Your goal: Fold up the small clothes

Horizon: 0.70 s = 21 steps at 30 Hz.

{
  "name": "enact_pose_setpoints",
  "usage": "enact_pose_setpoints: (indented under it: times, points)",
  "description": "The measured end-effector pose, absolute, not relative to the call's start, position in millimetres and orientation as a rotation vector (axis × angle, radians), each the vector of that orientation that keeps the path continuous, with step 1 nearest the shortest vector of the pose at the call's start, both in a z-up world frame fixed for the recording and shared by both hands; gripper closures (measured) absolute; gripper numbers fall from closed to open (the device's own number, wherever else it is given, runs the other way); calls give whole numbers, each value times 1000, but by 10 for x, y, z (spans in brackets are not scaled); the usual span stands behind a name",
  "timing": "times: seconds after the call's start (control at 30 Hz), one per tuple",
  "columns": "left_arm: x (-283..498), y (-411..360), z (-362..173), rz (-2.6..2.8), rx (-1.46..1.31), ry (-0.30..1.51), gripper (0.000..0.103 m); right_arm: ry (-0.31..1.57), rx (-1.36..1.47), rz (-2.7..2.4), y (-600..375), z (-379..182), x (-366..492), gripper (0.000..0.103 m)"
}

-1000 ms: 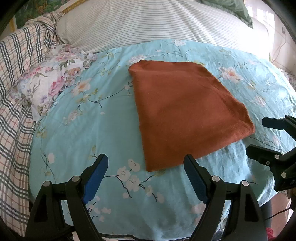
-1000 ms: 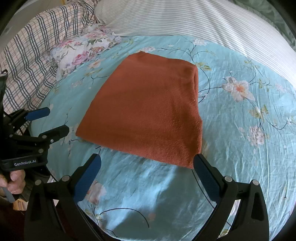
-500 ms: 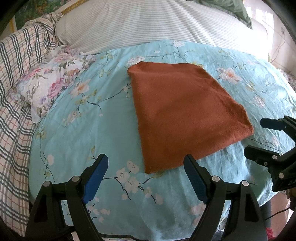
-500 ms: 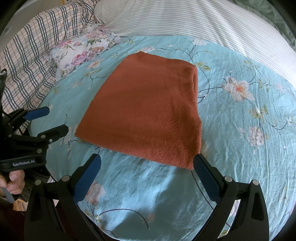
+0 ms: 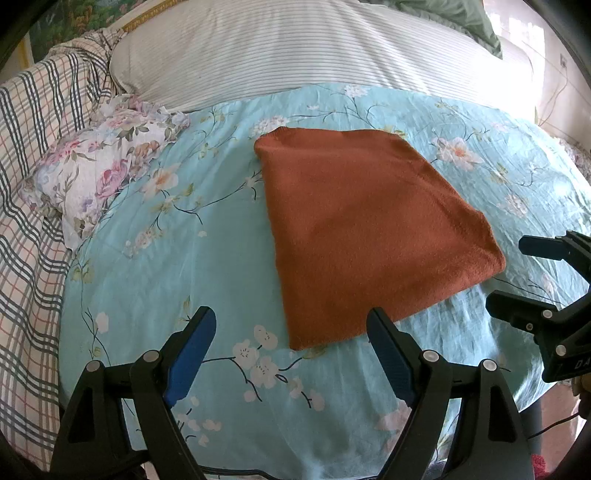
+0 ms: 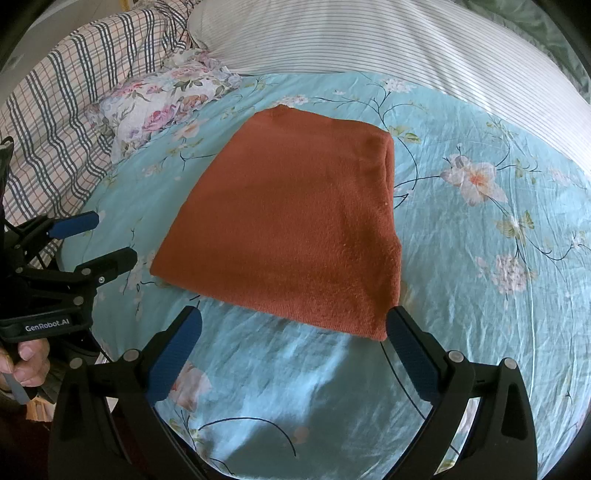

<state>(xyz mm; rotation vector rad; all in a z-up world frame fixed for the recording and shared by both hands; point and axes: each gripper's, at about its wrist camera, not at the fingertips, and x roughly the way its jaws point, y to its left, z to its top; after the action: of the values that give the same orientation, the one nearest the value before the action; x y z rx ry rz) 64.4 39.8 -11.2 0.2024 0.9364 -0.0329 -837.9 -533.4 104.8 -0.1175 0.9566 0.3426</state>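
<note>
Nothing had visibly moved since the earlier frames: both grippers hung in the same spots and the cloth lay as it had. A rust-orange folded cloth rested flat at the centre of the left wrist frame, on a turquoise floral bedsheet. The left gripper filled the bottom of that frame, its blue-padded jaws standing wide apart with nothing between them, just short of the cloth's near corner. The right gripper, at the bottom of its own view, was likewise spread and empty, its right fingertip beside the cloth's near right corner.

Judging by the neat rectangle, a fold looked finished. If another fold was wanted, the next move would call for pinching both near corners together and carrying them to the far edge.

Only the right wrist view showed the stacked layers along the cloth's right edge, and a hand at lower left gripping the other tool. Only the left wrist view showed a green pillow at top right.
</note>
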Motion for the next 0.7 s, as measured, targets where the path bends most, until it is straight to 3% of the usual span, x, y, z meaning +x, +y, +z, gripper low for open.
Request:
enact_pose_setpoints:
  times: [0.7]
  points:
    - [650, 374, -96, -31, 205, 933, 19, 954, -115, 341, -5332, 1074, -8371, 3]
